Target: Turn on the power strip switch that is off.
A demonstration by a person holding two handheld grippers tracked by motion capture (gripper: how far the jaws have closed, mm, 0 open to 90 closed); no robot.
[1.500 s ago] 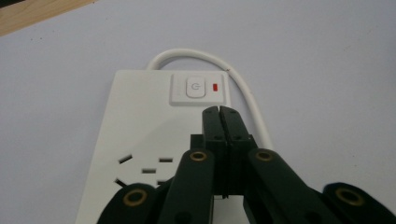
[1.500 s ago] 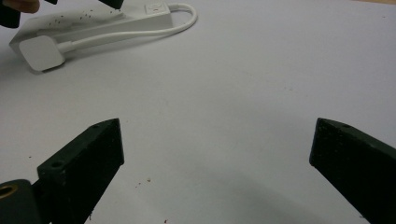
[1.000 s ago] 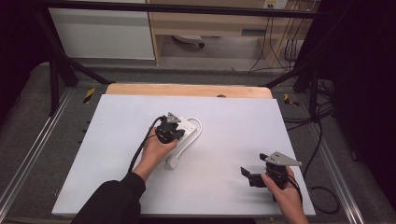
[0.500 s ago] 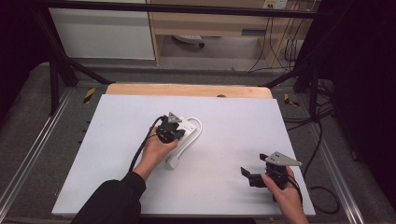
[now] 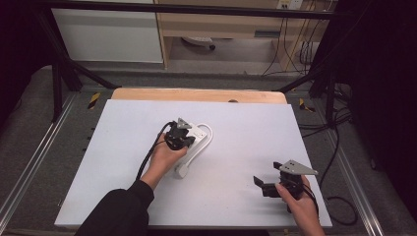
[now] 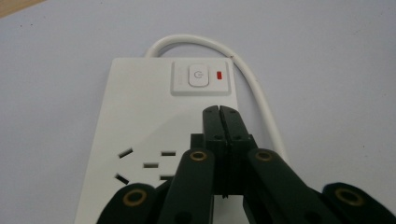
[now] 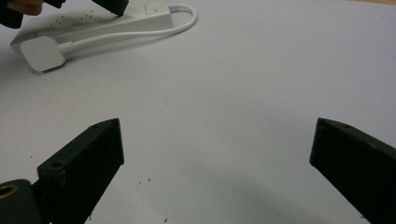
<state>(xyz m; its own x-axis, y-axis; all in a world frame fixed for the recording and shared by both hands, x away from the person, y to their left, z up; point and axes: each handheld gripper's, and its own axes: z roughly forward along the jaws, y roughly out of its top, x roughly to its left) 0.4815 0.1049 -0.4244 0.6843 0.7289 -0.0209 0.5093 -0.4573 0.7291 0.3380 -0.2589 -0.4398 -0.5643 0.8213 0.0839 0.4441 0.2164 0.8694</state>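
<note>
Though near, switch (image 6: 198, 77) beyond jaws.

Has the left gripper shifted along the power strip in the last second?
No. The left gripper sits at the same spot over the power strip, closed, just short of its switch.

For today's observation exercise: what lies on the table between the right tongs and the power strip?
Nothing: in the right gripper view, bare white tabletop runs from the open right tongs to the power strip.
</note>
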